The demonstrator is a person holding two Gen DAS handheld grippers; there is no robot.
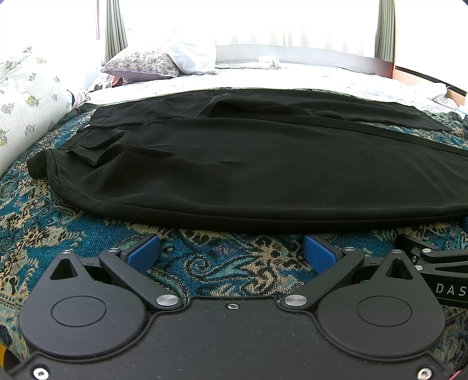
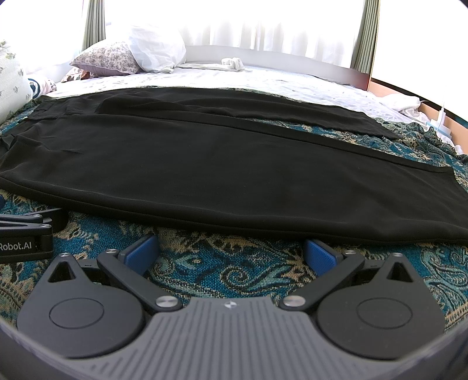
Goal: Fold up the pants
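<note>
Black pants (image 1: 248, 163) lie flat on a blue patterned bedspread (image 1: 231, 263), waistband to the left, legs running right. In the right wrist view the pants (image 2: 219, 163) show both legs side by side, with the hems at the right. My left gripper (image 1: 231, 251) is open and empty, just short of the near edge of the pants, near the seat end. My right gripper (image 2: 231, 254) is open and empty, just short of the near leg's edge. Each gripper shows at the edge of the other's view.
Pillows (image 1: 152, 61) and a white sheet (image 2: 234, 79) lie beyond the pants at the head of the bed. A floral bolster (image 1: 26, 96) stands at the left. A bright curtained window (image 2: 263, 26) is behind. Rumpled bedspread (image 2: 433, 137) lies at the right.
</note>
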